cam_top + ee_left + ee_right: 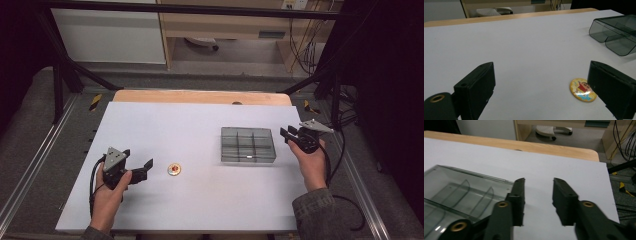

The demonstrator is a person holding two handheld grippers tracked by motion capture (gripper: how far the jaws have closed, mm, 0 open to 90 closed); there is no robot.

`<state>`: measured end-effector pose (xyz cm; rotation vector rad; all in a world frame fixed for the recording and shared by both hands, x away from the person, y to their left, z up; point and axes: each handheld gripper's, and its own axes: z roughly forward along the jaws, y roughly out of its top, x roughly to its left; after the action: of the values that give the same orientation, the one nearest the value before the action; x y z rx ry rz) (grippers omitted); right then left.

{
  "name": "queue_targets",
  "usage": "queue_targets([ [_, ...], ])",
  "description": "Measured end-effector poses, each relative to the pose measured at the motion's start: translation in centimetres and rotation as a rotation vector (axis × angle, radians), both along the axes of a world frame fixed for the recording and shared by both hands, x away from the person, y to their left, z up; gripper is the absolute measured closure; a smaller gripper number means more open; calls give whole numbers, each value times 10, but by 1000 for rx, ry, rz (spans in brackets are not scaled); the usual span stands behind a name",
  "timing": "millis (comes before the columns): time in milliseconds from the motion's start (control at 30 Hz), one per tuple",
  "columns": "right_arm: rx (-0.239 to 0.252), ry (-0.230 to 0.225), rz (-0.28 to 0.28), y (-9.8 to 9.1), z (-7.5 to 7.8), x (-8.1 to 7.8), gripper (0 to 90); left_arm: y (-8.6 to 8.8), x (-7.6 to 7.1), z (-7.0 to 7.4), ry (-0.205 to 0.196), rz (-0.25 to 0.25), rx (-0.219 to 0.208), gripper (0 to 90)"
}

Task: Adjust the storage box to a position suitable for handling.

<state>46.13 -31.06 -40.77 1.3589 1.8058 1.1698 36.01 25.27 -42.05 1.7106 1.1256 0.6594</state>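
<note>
— Now, item one: what lay on the white table (200, 200)?

— One round badge (174, 169), yellow rim, a cartoon figure in red on its face, flat on the sheet toward the left of centre. In the left gripper view the badge (583, 90) sat just inside the right-hand jaw, near it; whether they touched I could not tell.

— Item two, the left gripper?

— Left gripper (141, 169), held in the left hand (107, 192), low over the table and pointing toward the badge. Jaws spread wide, nothing gripped between them.

— Item three?

— One smoked clear plastic organizer box (248, 145), divided into compartments, lying right of centre, well apart from the badge. One small pale thing showed near its front wall; too small to identify.

— And the right gripper?

— Right gripper (289, 134), in the right hand (313, 165), just beside the box's right end. In the right gripper view its jaws stood partly apart with only bare table between them, the box (461, 195) to their left. Nothing held.

— Anything beyond the table?

— A wooden edge (200, 96) at the far side.
</note>
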Motion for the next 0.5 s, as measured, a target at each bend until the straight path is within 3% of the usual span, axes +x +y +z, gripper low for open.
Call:
queue_targets([
  [133, -19, 62, 13, -5, -17, 8, 799, -2, 1, -1, 3, -6, 4, 73],
  [167, -19, 62, 13, -5, -17, 8, 799, -2, 1, 0, 2, -8, 7, 73],
  [233, -38, 106, 37, -6, -29, 10, 871, -4, 0, 0, -1, -14, 13, 73],
  [500, -12, 194, 99, -5, -43, 13, 900, -5, 1, 0, 2, -21, 13, 75],
])
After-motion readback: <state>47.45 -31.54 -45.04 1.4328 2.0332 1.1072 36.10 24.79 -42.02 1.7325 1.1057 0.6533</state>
